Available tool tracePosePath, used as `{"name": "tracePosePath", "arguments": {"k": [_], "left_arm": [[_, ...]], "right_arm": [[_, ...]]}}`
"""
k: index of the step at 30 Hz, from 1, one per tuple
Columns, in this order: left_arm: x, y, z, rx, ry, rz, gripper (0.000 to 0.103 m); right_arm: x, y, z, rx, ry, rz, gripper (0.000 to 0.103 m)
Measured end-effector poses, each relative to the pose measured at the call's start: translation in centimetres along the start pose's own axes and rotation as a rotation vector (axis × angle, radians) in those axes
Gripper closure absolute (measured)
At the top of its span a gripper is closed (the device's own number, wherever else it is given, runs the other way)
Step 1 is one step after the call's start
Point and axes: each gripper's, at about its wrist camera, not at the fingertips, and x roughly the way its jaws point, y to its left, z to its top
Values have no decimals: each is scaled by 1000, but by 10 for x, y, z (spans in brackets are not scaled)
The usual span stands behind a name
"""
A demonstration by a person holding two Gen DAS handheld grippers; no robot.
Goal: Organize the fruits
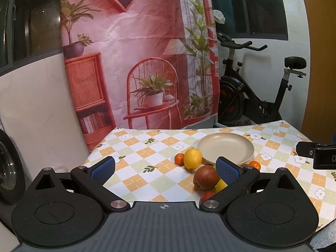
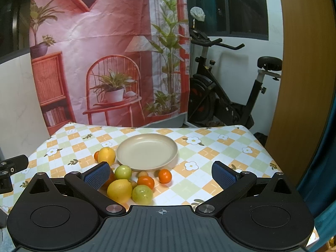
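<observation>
On the surface point(image 2: 210, 147), fruit point(image 2: 130, 184) sits clustered just in front of the empty plate point(image 2: 147, 152). Both tools spread, holding nothing: right tool point(image 2: 161, 175) has the pile at its left finger, left tool point(image 1: 166, 171) at its right finger. Neither clearly nearer.

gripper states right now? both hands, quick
Left gripper: open, holding nothing, fingers apart above the tablecloth near the red apple.
Right gripper: open, holding nothing, the fruit pile and plate ahead of it.
</observation>
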Motion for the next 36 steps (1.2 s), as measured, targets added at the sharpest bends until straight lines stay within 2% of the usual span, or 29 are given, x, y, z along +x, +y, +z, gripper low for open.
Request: {"name": "tracePosePath", "arguments": {"k": [36], "left_arm": [[1, -1, 0, 2, 3, -2, 0]], "right_arm": [[8, -2, -5, 5, 3, 0, 0]]}}
